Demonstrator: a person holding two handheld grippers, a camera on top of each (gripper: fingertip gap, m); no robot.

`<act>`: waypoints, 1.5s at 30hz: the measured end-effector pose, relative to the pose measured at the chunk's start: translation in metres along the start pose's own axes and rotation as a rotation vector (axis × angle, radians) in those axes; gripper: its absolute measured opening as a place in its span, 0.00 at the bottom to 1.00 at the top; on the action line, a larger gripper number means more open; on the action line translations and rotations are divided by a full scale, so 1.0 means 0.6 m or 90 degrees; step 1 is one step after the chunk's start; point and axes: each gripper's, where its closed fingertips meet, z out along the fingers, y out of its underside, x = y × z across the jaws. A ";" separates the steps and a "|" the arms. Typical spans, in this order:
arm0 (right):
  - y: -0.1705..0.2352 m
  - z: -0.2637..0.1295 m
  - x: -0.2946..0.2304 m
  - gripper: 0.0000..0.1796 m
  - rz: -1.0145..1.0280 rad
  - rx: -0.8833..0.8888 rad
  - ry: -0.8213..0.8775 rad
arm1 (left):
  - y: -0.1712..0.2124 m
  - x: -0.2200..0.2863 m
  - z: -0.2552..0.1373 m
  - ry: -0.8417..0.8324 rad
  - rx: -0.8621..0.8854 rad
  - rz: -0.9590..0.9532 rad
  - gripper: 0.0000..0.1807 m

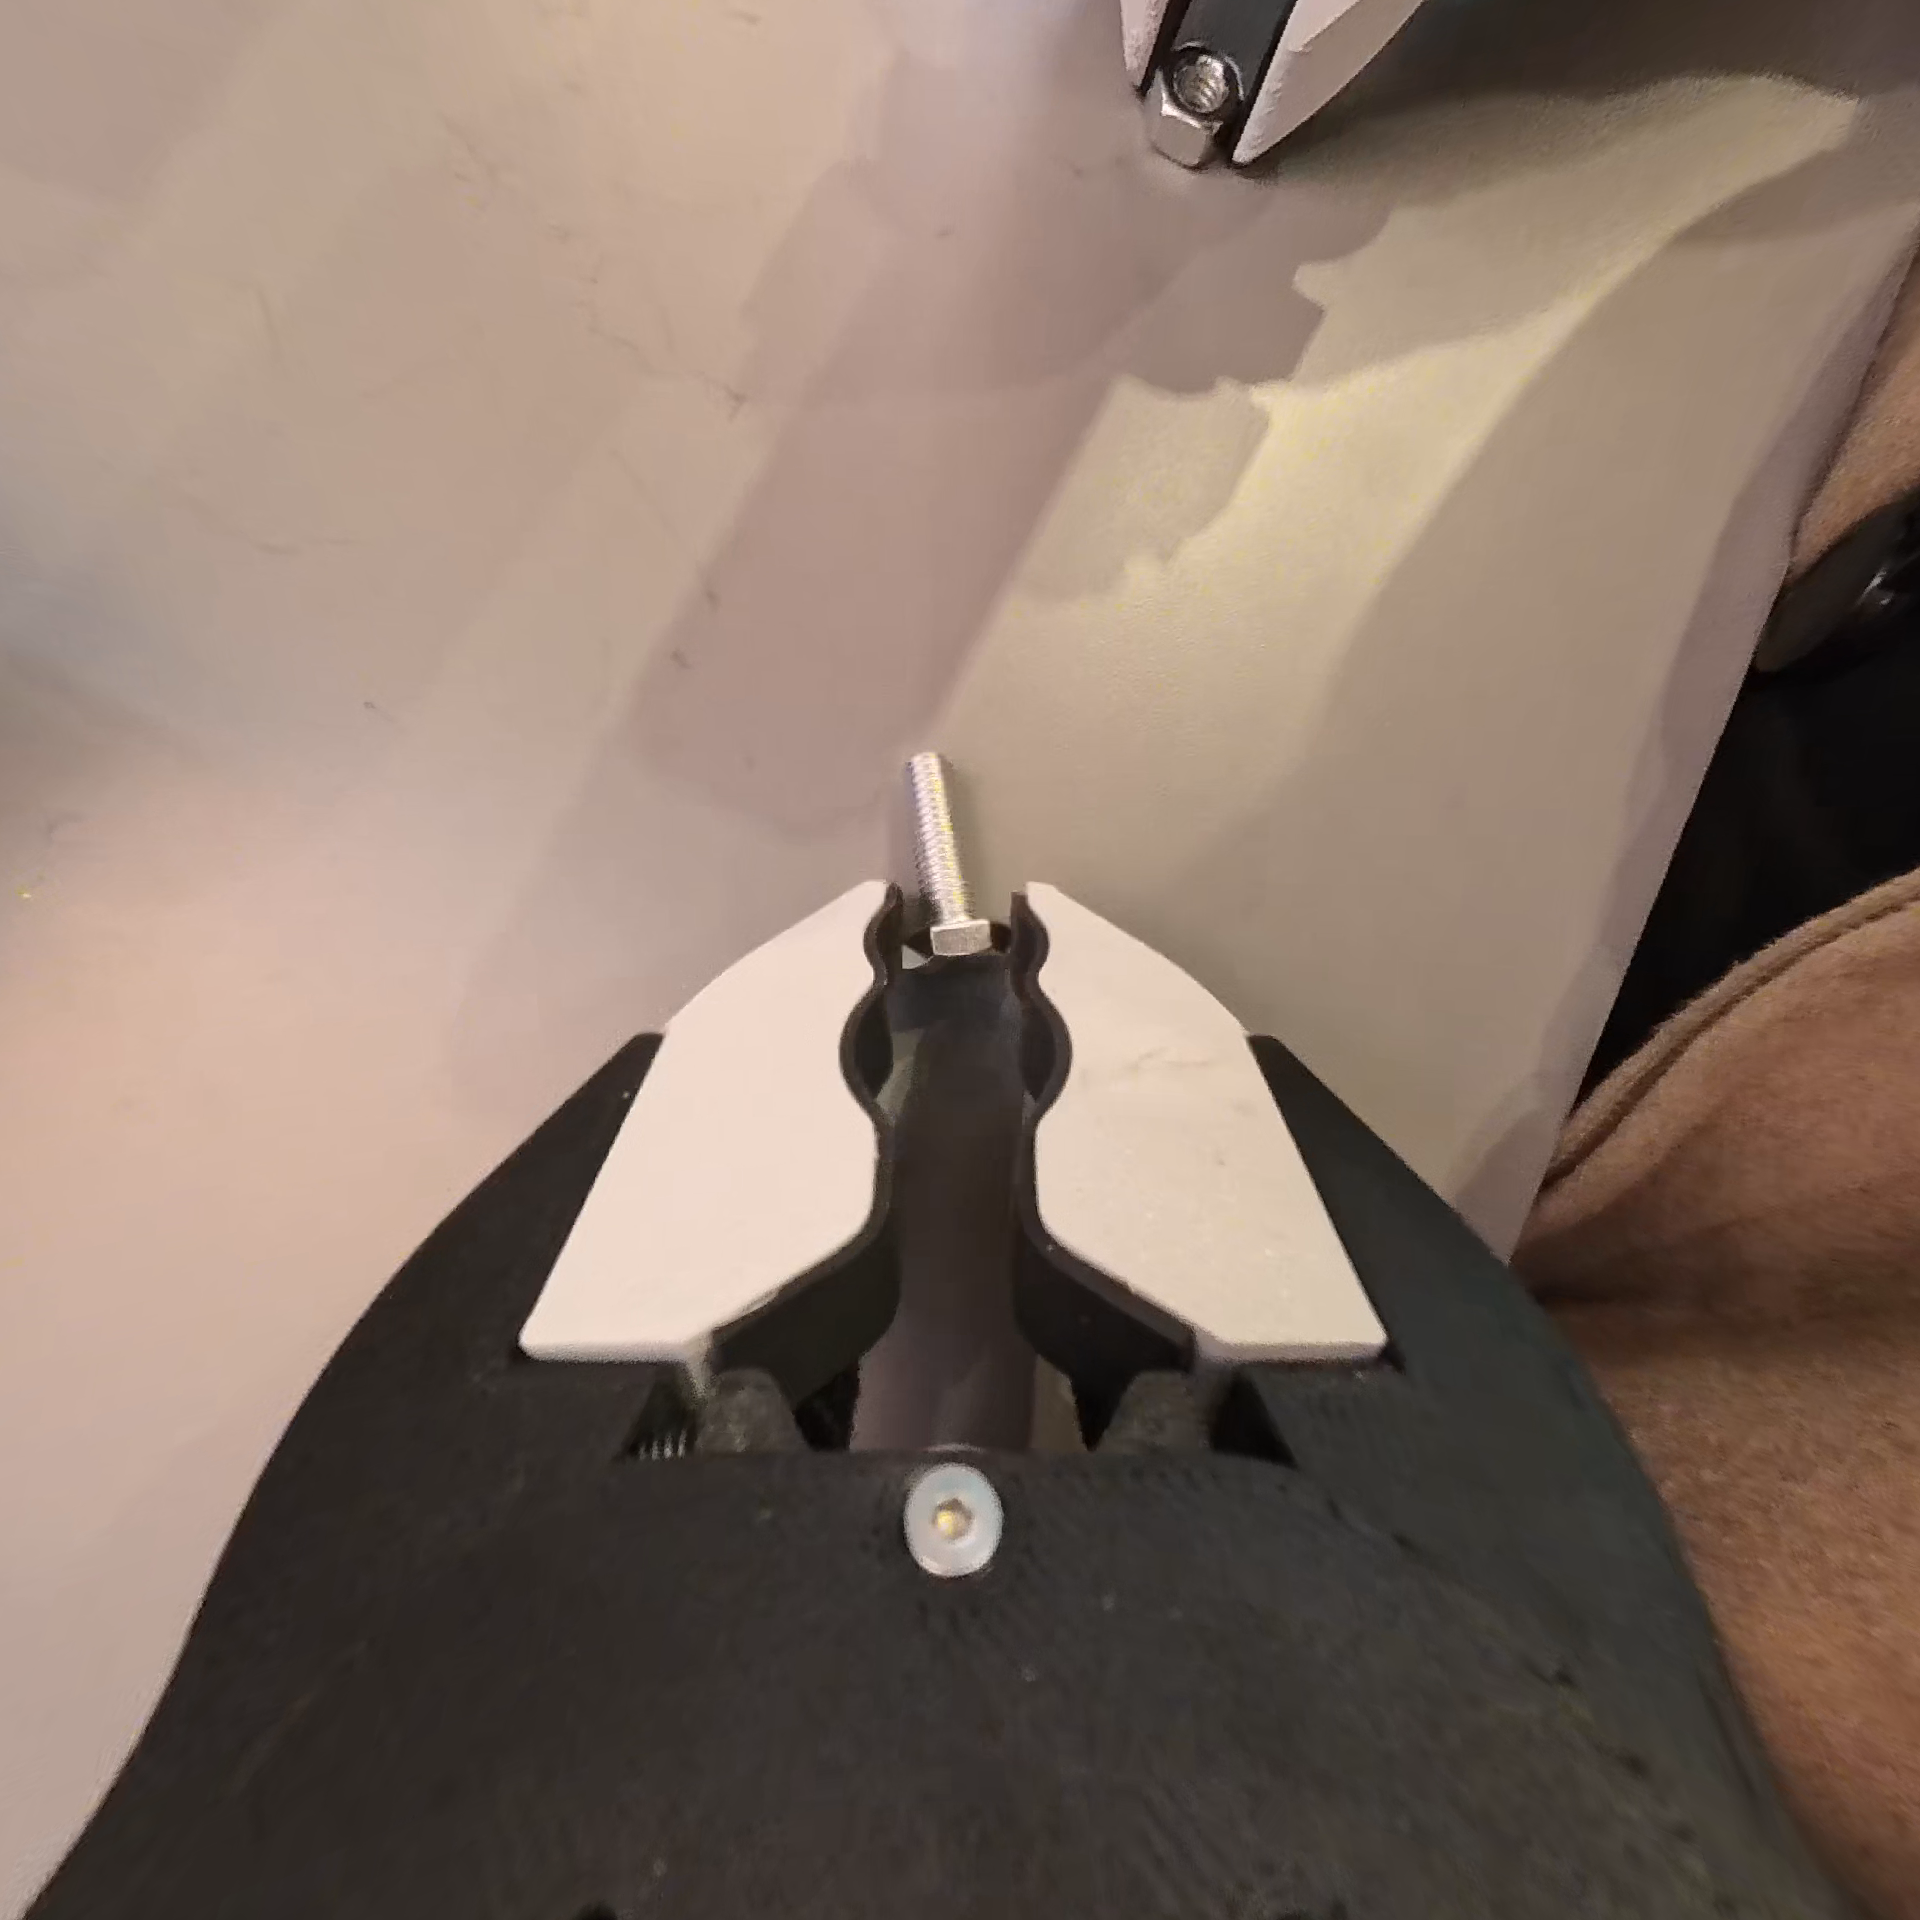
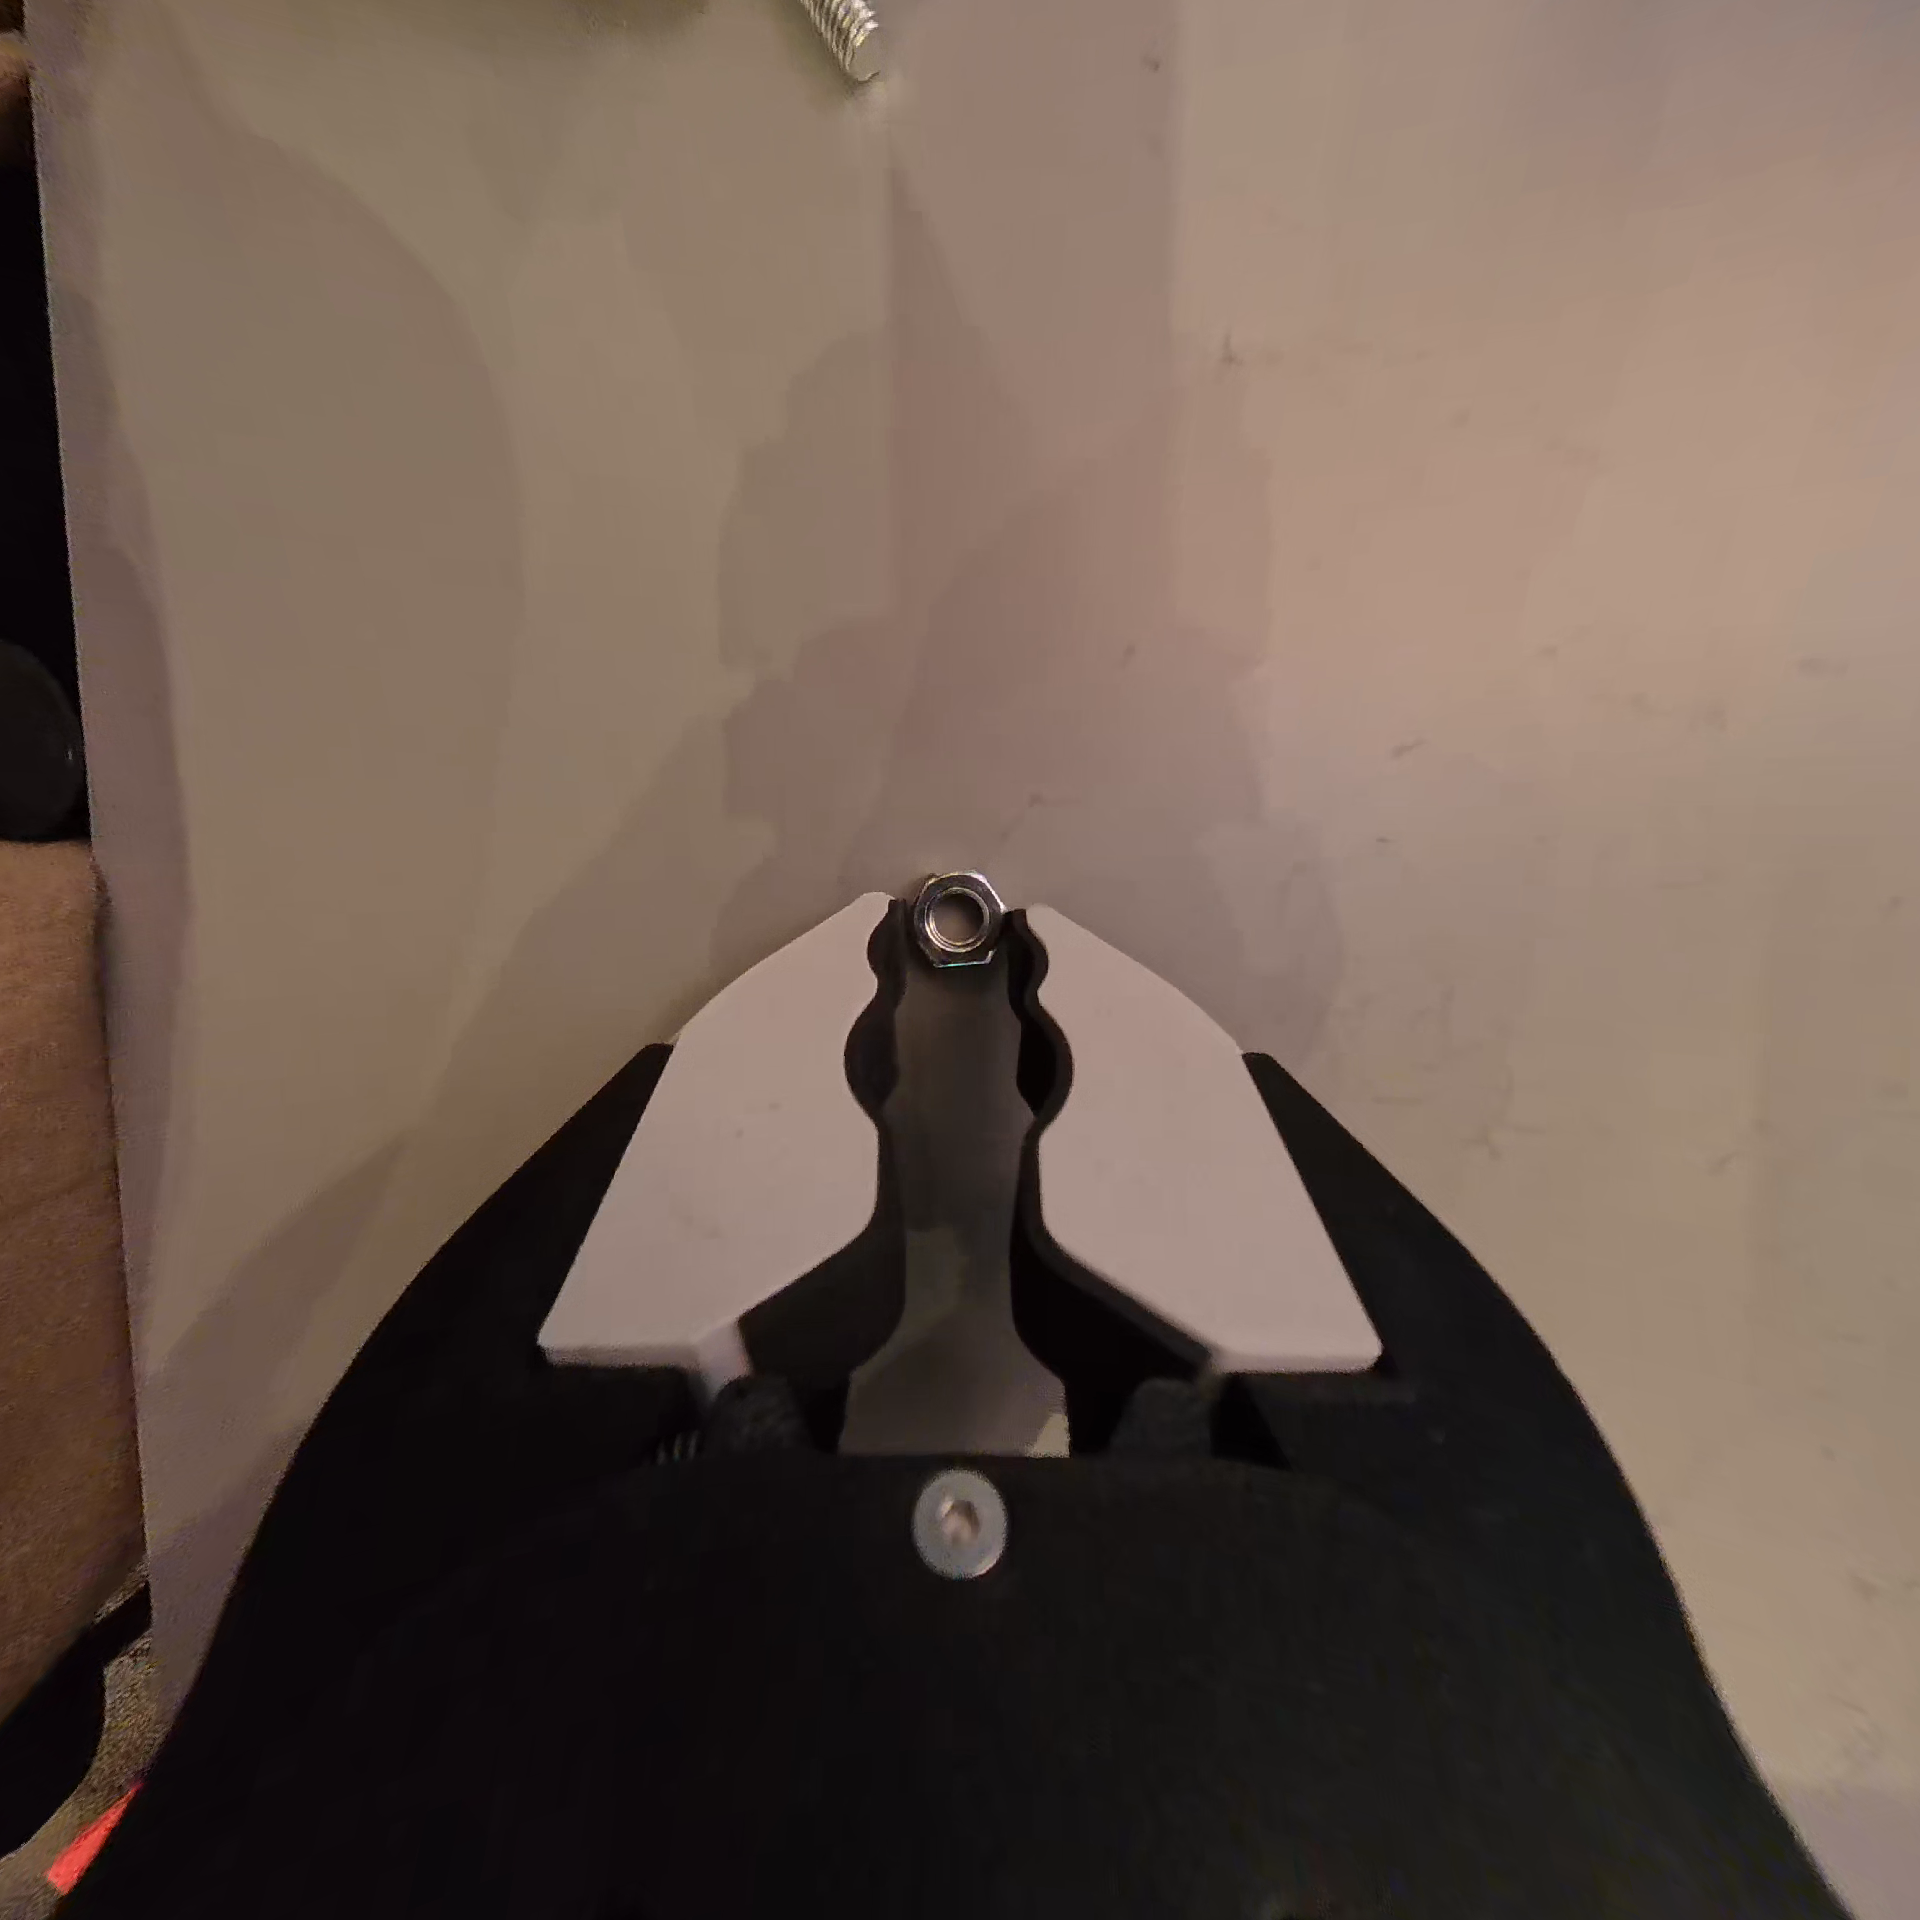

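Note:
My left gripper (image 1: 956,906) is shut on the hex head of a silver bolt (image 1: 937,831), whose threaded shaft points forward over a white tabletop (image 1: 416,520). My right gripper (image 2: 956,914) is shut on a silver hex nut (image 2: 954,920), its hole facing the camera. In the left wrist view the right gripper (image 1: 1210,99) shows at the top edge with the nut (image 1: 1197,99) between its tips. In the right wrist view the tip of the bolt (image 2: 847,36) shows at the top edge. Bolt and nut are apart.
The white tabletop (image 2: 1455,520) carries soft shadows. Its edge runs down the right of the left wrist view, with tan fabric (image 1: 1714,1247) and a dark object (image 1: 1849,592) beyond. In the right wrist view the edge is at the left, with a brown surface (image 2: 52,1143) beyond. One gripper's finger ends stand about 15 cm off the other's.

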 end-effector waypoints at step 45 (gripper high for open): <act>-0.204 -0.173 -0.071 0.10 -0.208 0.485 -0.172 | -0.167 0.115 -0.099 0.449 0.492 -0.049 0.10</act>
